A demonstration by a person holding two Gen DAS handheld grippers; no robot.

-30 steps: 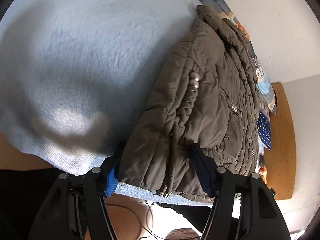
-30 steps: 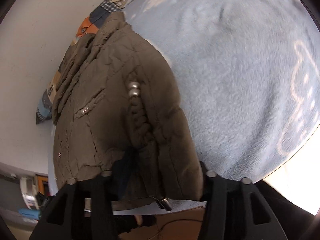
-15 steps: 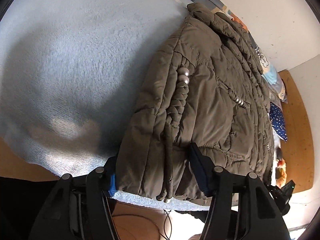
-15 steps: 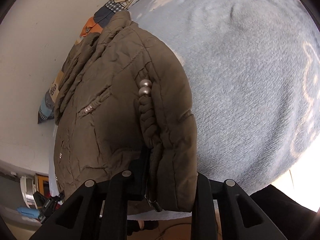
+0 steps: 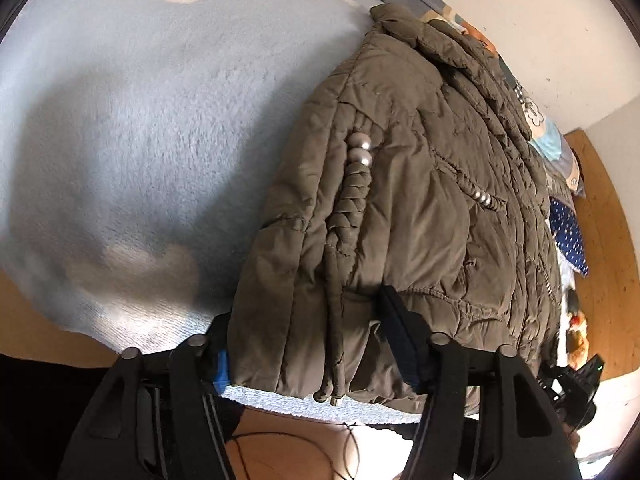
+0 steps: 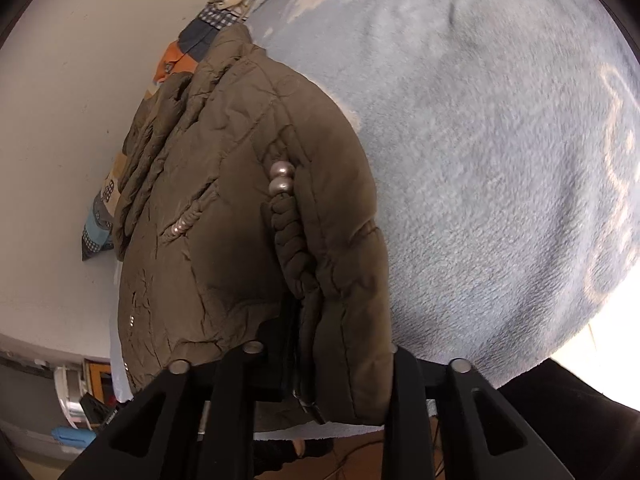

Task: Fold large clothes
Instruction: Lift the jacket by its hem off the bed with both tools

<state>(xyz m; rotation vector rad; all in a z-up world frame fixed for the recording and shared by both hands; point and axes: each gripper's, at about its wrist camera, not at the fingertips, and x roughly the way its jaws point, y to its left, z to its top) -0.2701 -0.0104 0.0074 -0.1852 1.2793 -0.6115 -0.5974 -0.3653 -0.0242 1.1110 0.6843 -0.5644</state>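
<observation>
Olive-brown quilted puffer jacket (image 5: 400, 200) lies on the pale-blue fleece bed (image 5: 160, 120): bulky, soft, slippery. My left tool (image 5: 308, 344) and right tool (image 6: 340, 344), just closing, pinch its thick hem.

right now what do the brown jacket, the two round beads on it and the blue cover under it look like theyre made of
Brown jacket: looks like a thin woven synthetic shell over padding, matte with a slight sheen, judging by its quilted seams and puffy creases.
Beads: silvery and glossy with highlights; metal or coated plastic, cannot tell which.
Blue cover: looks like plush fleece, a soft fuzzy nap with no shine.
</observation>
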